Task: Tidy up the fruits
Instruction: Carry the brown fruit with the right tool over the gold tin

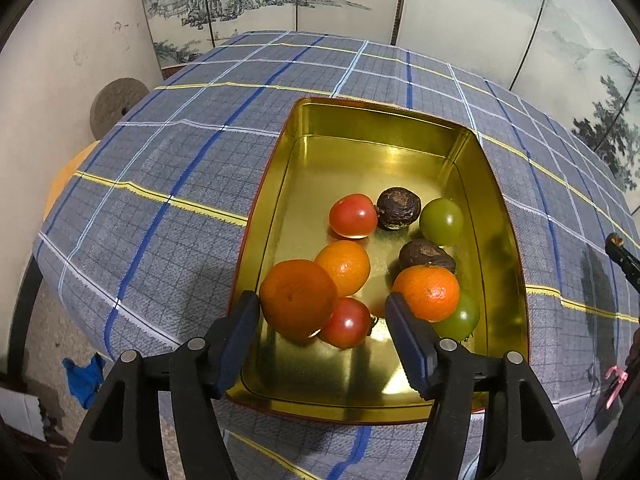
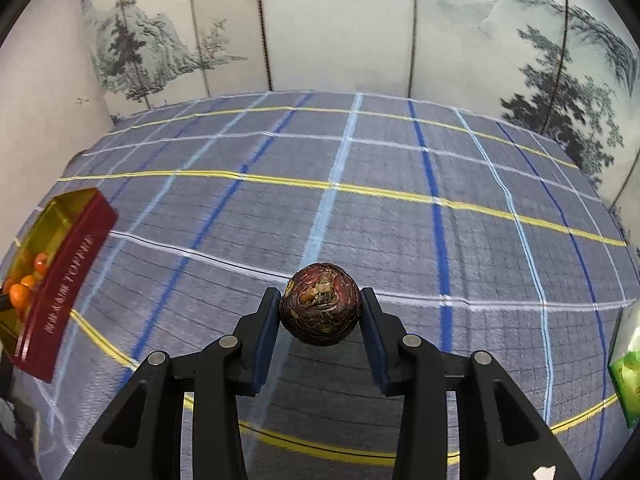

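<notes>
While L jaws (image 1: 322,312) agape over tin (image 1: 496,184), R jaws (image 2: 320,312) clamping dark fruit (image 2: 320,304) above plaid cloth (image 2: 360,208), painted screen (image 2: 340,20) behind.

One line of gold lettering ran along the red outer wall of the tin (image 2: 60,280). Motion blur and distortion left it unreadable. No other text was legible.

Bench (image 2: 360,208): covered edge to edge by a grey-blue checked cloth (image 1: 180,152) with blue, white and yellow lines. Directly on the cloth: one rectangular tin (image 1: 502,216), gold inside, red outside with gold lettering on its side wall, standing toward the bench's left part. At the bench's right edge, a green packet (image 2: 626,376), partly out of view.
</notes>
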A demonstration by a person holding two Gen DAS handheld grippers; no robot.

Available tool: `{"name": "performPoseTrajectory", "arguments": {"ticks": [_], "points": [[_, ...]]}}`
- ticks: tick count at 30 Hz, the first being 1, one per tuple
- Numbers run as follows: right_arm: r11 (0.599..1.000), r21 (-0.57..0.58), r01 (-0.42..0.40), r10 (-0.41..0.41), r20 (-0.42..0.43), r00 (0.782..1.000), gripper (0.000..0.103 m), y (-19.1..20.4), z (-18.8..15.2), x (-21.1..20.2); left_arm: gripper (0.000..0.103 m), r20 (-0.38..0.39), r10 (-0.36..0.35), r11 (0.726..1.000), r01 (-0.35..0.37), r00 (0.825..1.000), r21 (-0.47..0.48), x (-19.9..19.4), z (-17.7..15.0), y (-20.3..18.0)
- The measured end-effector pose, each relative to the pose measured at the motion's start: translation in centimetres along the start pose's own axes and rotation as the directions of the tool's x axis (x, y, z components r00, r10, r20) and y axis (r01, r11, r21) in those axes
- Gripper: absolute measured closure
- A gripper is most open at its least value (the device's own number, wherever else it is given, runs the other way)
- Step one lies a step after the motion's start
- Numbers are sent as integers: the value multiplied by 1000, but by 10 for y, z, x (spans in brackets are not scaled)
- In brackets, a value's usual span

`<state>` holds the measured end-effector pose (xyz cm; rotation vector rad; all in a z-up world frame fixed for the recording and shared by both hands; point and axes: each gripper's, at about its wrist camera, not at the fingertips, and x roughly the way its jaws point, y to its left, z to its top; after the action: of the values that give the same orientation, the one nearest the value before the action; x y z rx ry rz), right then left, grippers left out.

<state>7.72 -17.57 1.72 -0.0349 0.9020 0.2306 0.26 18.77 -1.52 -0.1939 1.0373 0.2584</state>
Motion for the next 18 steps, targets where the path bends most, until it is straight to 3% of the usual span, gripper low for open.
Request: {"name": "performPoseTrajectory", "arguments": {"ticks": [9,18], "points": [[989,-77,-124,127,33,991,66,56,11,-17,36,24,-36,999,36,999,-2,-8,0,2],[946,-188,-264,270,11,963,66,130,11,-28,34,31,-51,999,51,998,6,-11,-2,1]]}}
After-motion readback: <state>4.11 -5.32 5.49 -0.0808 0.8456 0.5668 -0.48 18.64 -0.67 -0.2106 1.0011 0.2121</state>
